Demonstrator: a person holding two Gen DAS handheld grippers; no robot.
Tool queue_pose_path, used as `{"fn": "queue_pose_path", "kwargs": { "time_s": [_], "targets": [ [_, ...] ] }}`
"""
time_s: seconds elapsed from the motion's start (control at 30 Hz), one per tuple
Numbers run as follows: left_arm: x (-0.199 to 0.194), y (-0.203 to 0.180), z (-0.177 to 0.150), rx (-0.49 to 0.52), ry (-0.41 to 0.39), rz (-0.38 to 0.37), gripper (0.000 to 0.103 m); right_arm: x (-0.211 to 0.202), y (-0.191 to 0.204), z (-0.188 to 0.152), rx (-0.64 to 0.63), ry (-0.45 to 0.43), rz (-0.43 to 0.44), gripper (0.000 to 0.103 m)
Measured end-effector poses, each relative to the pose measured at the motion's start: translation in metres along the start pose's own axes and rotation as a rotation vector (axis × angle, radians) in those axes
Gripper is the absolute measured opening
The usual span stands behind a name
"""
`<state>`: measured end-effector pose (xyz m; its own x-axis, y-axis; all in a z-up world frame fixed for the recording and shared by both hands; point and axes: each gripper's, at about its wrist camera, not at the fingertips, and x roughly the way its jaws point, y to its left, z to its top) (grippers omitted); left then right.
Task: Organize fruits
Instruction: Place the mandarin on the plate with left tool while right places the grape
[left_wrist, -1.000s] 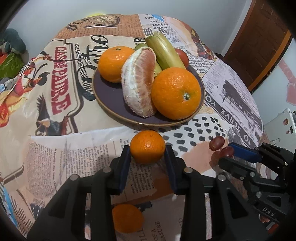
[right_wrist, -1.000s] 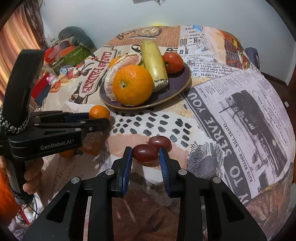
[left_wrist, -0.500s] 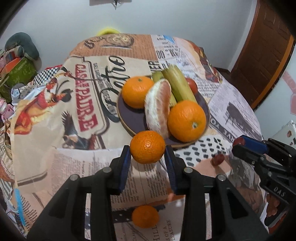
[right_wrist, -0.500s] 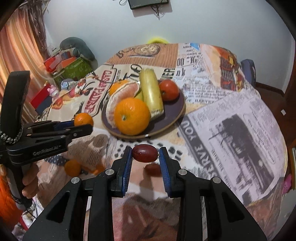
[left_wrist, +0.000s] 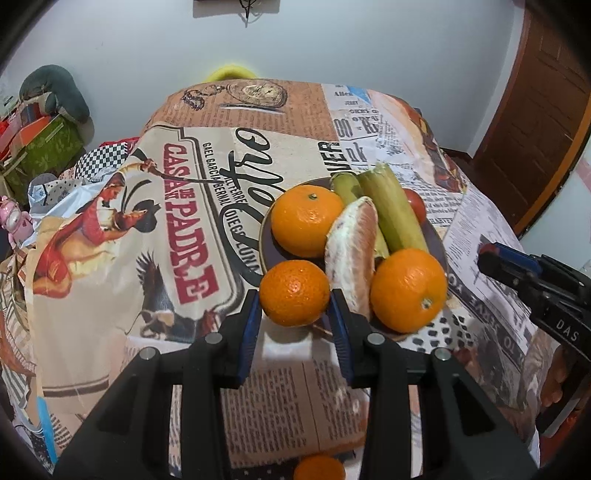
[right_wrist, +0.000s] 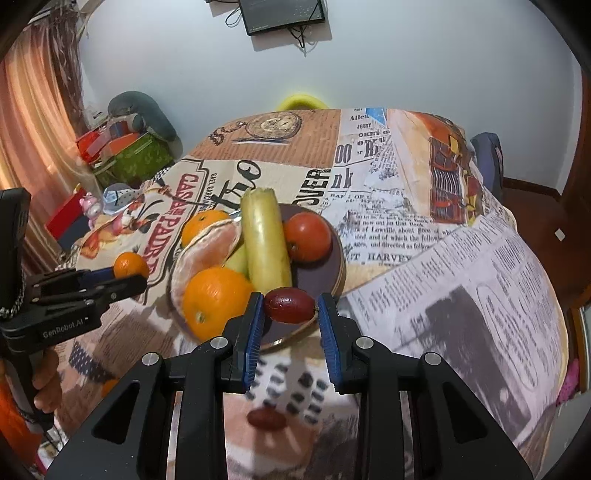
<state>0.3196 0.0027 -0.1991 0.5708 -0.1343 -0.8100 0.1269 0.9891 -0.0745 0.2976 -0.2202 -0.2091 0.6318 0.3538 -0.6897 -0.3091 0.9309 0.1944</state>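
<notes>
A dark plate (left_wrist: 271, 253) (right_wrist: 332, 266) on the newspaper-print tablecloth holds two oranges (left_wrist: 408, 290), a peeled citrus half (left_wrist: 352, 251), a pale green banana (right_wrist: 264, 245) and a red tomato (right_wrist: 307, 237). My left gripper (left_wrist: 294, 314) is shut on a small mandarin (left_wrist: 294, 292), held above the table at the plate's near left edge. My right gripper (right_wrist: 290, 314) is shut on a dark red grape (right_wrist: 290, 304), held above the plate's near edge. A second grape (right_wrist: 266, 419) and a second mandarin (left_wrist: 319, 467) lie on the cloth.
The table (left_wrist: 110, 295) drops away on all sides under the cloth. Boxes and toys (right_wrist: 122, 151) are stacked at the left against the wall. A wooden door (left_wrist: 532, 122) stands at the right. A black device (right_wrist: 282, 14) hangs on the wall.
Both grippers have lifted their fruit off the cloth and moved up and forward toward the plate. The second grape and second mandarin stay on the cloth.
</notes>
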Motion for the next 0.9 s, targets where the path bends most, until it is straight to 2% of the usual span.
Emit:
{"fn": "queue_pose_path", "kwargs": {
  "time_s": [0.53, 0.9],
  "targets": [
    [0.027, 0.003, 0.016, 0.005, 0.019, -0.031, 0.037, 0.047, -0.013, 0.014, -0.005, 0.069, -0.014, 0.028],
    [0.026, 0.003, 0.015, 0.009, 0.011, -0.032, 0.04, 0.05, -0.018, 0.014, 0.023, 0.083, 0.002, 0.03]
  ]
}}
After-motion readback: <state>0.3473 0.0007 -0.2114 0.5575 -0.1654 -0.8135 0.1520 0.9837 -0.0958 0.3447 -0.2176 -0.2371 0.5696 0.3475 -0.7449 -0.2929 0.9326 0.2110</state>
